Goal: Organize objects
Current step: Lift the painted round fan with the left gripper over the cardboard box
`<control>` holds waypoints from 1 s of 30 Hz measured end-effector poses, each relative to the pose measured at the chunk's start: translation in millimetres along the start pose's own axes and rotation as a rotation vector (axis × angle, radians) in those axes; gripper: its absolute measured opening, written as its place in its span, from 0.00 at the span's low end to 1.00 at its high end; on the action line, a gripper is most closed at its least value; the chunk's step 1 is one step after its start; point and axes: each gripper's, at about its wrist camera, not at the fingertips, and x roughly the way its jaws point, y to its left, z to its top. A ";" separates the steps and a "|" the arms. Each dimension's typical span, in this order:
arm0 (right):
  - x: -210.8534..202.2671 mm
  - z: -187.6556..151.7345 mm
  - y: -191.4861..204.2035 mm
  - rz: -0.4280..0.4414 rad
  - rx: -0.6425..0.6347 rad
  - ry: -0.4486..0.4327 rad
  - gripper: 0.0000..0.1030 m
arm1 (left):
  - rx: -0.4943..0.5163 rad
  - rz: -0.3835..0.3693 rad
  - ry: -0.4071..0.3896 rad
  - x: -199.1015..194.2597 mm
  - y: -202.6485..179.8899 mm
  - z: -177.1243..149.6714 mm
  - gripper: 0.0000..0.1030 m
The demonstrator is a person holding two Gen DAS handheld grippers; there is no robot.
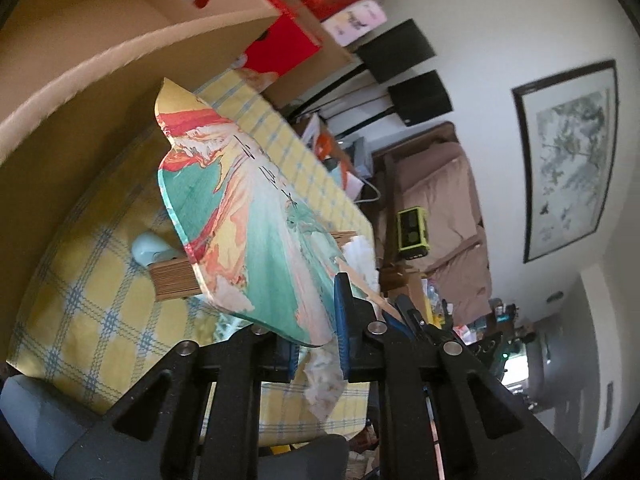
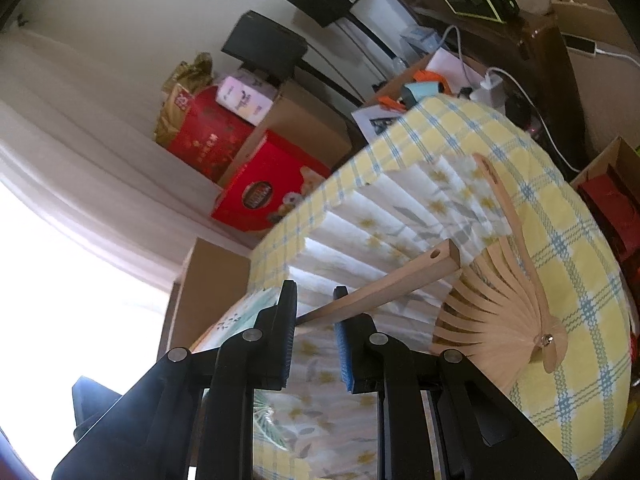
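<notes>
My left gripper [image 1: 316,316] is clenched on a painted round fan [image 1: 244,216] bearing unreadable brush writing, raised over the tabletop [image 1: 92,320]. My right gripper [image 2: 314,322] grasps the folding fan [image 2: 400,248]'s wooden guard above the tabletop; the red boxes [image 2: 272,192] beyond carry illegible labels.

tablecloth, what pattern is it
Yellow with blue and white plaid lines on the tablecloth; clearest in the right wrist view.

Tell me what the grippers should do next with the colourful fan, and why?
Probably carry the painted fan up toward the open cardboard box. The left gripper and right gripper both have their jaws shut on it, so it looks ready to move.
</notes>
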 end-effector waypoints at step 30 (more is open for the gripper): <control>2.8 -43.0 119.8 0.254 -0.179 0.082 0.21 | 0.054 -0.171 -0.063 -114.5 15.9 106.6 0.13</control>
